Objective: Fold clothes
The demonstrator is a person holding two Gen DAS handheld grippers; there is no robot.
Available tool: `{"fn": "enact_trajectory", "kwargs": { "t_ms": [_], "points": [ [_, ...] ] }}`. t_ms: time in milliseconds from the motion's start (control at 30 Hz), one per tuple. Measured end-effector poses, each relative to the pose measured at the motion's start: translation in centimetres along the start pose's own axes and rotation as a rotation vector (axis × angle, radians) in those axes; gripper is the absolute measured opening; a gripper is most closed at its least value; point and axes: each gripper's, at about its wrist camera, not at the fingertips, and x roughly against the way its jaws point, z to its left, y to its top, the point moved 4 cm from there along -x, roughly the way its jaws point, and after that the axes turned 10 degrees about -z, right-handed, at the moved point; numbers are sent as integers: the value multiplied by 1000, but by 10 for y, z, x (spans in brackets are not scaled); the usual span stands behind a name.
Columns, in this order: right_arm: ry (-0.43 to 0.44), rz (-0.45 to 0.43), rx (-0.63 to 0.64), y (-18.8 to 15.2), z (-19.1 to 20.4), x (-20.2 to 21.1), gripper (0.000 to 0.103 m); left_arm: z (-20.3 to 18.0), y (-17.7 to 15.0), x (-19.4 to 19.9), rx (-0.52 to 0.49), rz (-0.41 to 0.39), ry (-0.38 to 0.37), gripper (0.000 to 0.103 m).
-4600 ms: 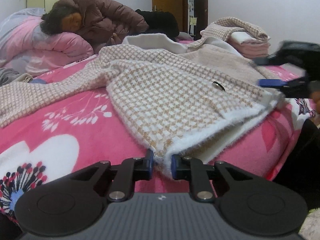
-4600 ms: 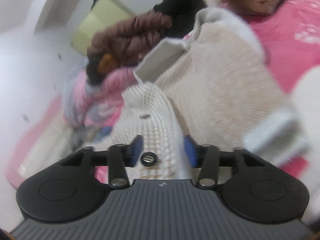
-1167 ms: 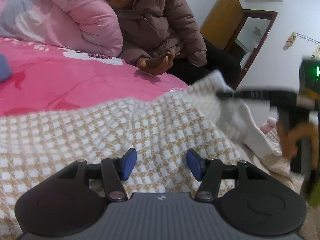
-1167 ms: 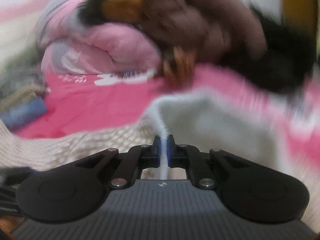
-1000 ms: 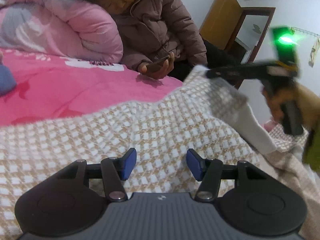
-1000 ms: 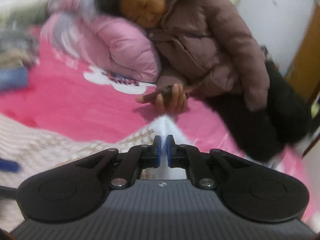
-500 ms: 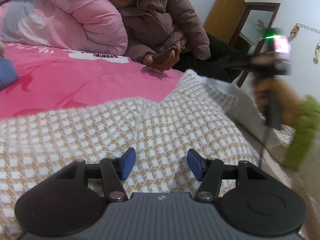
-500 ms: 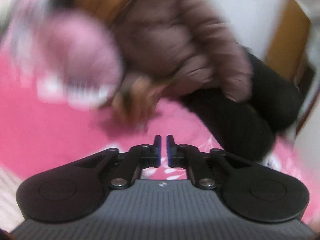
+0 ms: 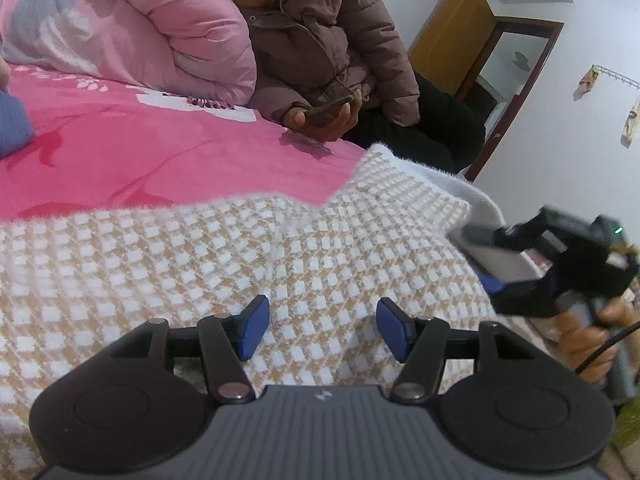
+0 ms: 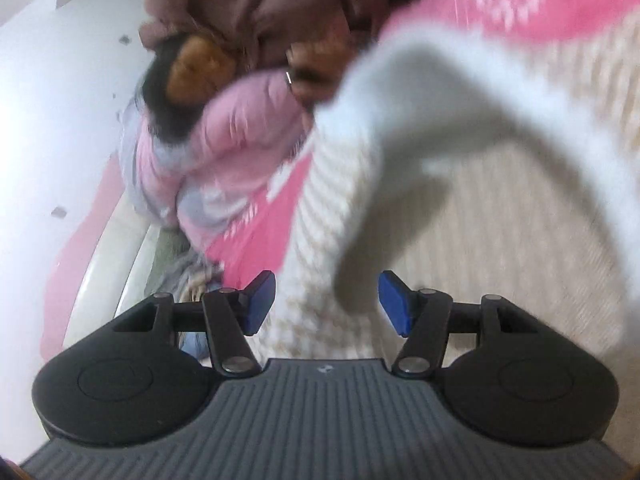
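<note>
A tan-and-white checked jacket point(image 9: 240, 264) lies spread over the pink bed point(image 9: 120, 152). My left gripper point(image 9: 318, 328) hovers just above its checked cloth, jaws apart and opening a little, with nothing pinched. In the left wrist view my right gripper point(image 9: 482, 258) sits low at the jacket's right edge, held by a hand point(image 9: 580, 340). Its jaws are opening, and the white lining point(image 9: 500, 264) lies loose between them. The blurred right wrist view shows the right gripper point(image 10: 326, 304) with a white fold of the jacket point(image 10: 400, 168) hanging between the pads, not pressed.
A person in a brown puffy coat point(image 9: 320, 40) leans on a pink quilt point(image 9: 140, 28) at the back of the bed, holding a phone point(image 9: 328, 108). A wooden door point(image 9: 452, 40) and white wall stand behind. A blue folded item point(image 9: 12, 124) lies at the left edge.
The right gripper let go of the jacket's white edge, opened its jaws, rolled and dropped low to the jacket's right side. The raised corner now lies flat. The left gripper stayed put.
</note>
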Motion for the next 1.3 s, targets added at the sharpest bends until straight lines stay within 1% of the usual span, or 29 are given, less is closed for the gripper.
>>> {"fn": "enact_trajectory", "kwargs": {
  "t_ms": [33,167,333,433,533,600,667,700,767,800,833,867,900,933,1033,1100,1167,1233,1267,1300],
  "points": [
    [9,10,-13,-3,-5,-4,57,1,0,0,3,0,-2,62],
    [67,-13,-83,3,-20,-17,58,1,0,-1,7,-1,-6,62],
    [160,-57,-114,16,-21,-39,60,3,0,-1,16,-2,-13,63],
    [223,-44,-109,14,-19,-50,60,4,0,-1,23,-2,-17,63],
    [292,-17,-107,8,-15,-49,58,5,0,-1,29,-3,-20,63],
    [313,-15,-87,5,-11,-39,52,5,0,-1,33,-3,-22,63],
    [332,-16,-62,3,-8,-29,35,6,0,-1,36,-3,-23,63],
    [337,-22,-50,3,-6,-23,30,6,0,-1,37,-3,-24,63],
    [333,-51,-21,5,-2,-14,16,6,0,-1,37,-3,-24,63],
    [327,-64,0,6,2,-10,14,6,0,-1,37,-3,-24,63],
    [316,-74,25,6,7,-8,10,6,0,-1,37,-3,-24,63],
    [294,-80,57,6,13,-7,10,6,0,-1,36,-5,-24,63],
    [265,-87,102,6,20,-7,10,5,1,0,35,-8,-24,63],
    [215,-96,179,5,31,-7,9,5,1,1,34,-13,-25,63],
    [14,-125,476,1,69,-7,8,1,2,2,7,-26,-13,63],
    [-128,-124,732,-12,97,-14,8,-3,2,3,-22,-30,4,66],
    [-240,-110,935,-27,117,-25,8,-8,1,3,-57,-27,25,67],
    [-337,-76,1101,-44,120,-42,8,-11,0,3,-82,-26,38,67],
    [-384,-51,1166,-51,113,-51,8,-12,0,2,-88,-25,39,68],
    [-427,-14,1204,-58,100,-60,8,-11,0,2,-87,-22,38,68]
  ]
}}
